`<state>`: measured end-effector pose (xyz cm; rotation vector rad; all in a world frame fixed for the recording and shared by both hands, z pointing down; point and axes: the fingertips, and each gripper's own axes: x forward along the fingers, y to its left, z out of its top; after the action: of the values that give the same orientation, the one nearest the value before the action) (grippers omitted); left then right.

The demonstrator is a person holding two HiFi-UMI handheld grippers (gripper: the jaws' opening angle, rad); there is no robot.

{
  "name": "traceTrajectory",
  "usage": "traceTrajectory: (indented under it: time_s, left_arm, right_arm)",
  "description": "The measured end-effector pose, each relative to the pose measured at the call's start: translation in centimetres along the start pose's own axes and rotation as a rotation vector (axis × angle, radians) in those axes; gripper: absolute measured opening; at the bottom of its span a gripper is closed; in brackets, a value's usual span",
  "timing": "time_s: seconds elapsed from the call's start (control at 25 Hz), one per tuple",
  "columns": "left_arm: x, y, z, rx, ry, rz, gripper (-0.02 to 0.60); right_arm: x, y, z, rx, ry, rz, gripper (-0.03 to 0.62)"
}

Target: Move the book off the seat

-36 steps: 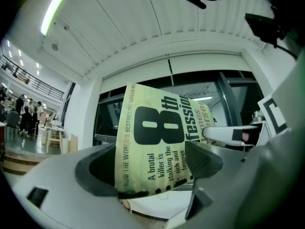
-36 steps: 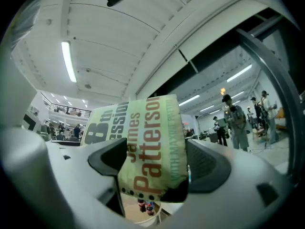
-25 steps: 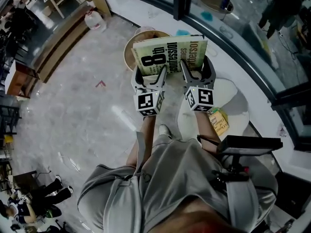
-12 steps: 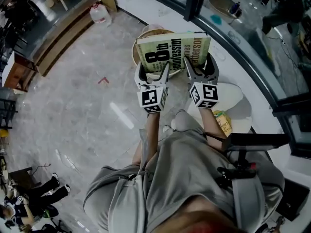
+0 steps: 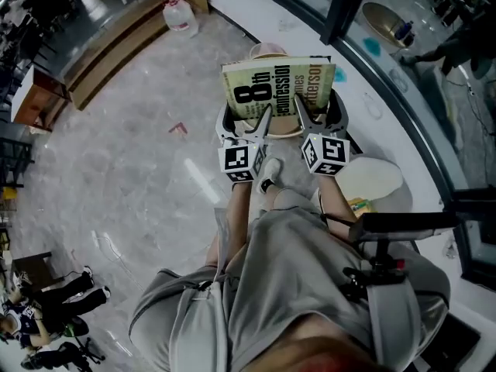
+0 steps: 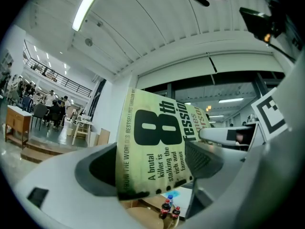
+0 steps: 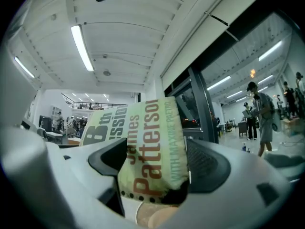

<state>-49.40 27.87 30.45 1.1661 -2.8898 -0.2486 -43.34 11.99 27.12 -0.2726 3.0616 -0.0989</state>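
Both arms [image 5: 237,201] stretched forward, left gripper [image 5: 246,122] and right gripper [image 5: 318,118] side by side, each clamped on the near edge of the book [image 5: 279,84].

Big open-plan workspace: polished stone floor [image 5: 116,161] at the head view's left, glass partition [image 5: 411,68] upper right, ceiling strip light [image 7: 82,46], people [image 6: 51,101] at desks [image 6: 14,119] far left in the left gripper view.
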Motion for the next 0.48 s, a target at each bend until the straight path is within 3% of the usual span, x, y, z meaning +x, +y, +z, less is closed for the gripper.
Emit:
traceTrajectory:
  time_s: [0.32,0.48]
  left_arm:
    - [11.1,7.7,-1.3,0.046,0.107,-0.038,0.423]
    - [16.6,10.0,-1.8,0.071,0.102,-0.041,0.423]
  right_arm:
    - [12.8,-0.3,-3.3,0.088,0.039,-0.024,0.374]
    - [17.8,-1.6,-4.8,0.088,0.028,-0.036,0.374]
